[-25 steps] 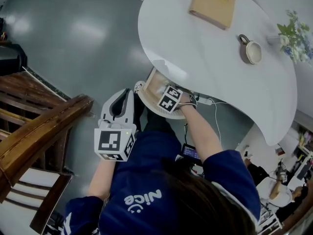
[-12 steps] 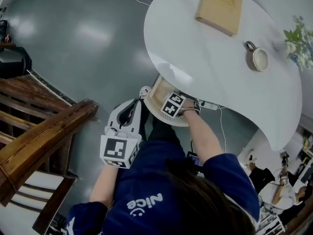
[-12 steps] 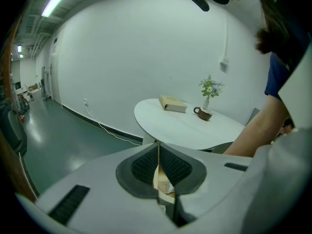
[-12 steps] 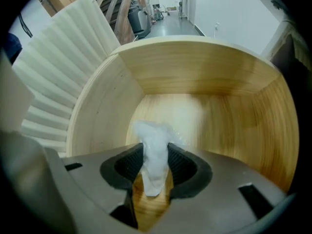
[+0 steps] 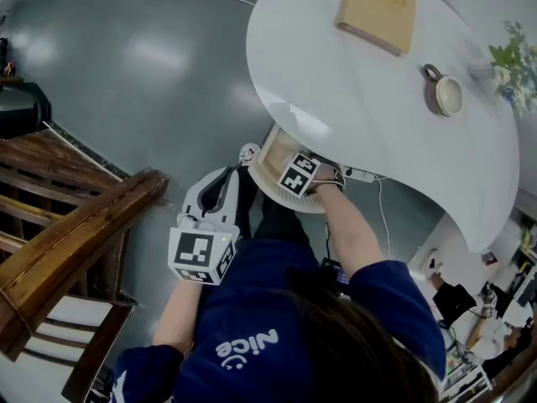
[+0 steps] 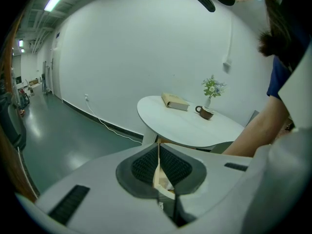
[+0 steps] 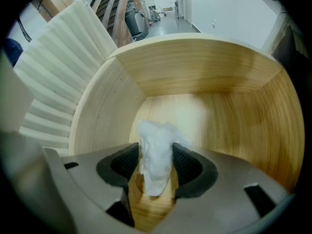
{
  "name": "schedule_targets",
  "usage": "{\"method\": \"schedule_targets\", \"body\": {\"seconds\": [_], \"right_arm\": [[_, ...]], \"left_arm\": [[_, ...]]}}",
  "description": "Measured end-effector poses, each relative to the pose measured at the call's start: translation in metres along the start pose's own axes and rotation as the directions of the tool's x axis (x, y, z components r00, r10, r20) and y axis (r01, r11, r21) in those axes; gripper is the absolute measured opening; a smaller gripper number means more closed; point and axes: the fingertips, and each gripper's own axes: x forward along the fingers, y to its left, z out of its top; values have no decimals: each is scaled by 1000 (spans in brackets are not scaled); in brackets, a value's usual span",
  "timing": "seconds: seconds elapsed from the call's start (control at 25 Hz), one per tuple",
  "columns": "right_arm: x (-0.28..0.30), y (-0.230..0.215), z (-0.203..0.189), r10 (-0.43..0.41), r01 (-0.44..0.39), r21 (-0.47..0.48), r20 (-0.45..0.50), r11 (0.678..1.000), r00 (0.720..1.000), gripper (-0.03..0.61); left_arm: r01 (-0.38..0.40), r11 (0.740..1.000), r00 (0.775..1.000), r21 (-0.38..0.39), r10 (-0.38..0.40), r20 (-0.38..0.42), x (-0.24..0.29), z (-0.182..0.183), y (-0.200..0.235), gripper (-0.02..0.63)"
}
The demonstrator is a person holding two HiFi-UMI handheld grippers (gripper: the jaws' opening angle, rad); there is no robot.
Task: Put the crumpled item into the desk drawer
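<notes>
**Right jaws loosen in the drawer**

Just opening, the right gripper [image 7: 156,149] stands spread inside the curved pale-wood desk drawer [image 7: 219,77]. The crumpled white paper wad [image 7: 155,167] sits between its pads, long axis along the jaws, broader end toward the drawer floor. The left gripper [image 6: 158,162] is pressed together, empty.

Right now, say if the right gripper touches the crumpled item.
Cannot tell. Right gripper view: the crumpled item sits between the right gripper's jaws, which have just been opening; drawer wood shows beside its lower end, but higher it may meet both pads.
</notes>
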Motion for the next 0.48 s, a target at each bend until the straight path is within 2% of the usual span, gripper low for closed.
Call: {"method": "schedule_targets", "body": {"seconds": [0.2, 0.48], "right_arm": [[-8, 2, 6, -17, 17, 14, 15, 1000, 1000, 282], [-36, 5, 13, -38, 33, 78, 63, 996, 997, 284]], "left_arm": [[11, 1000, 1000, 4, -11, 3, 1, 1, 3, 12], [38, 999, 999, 22, -38, 20, 5, 9, 3, 12]]}}
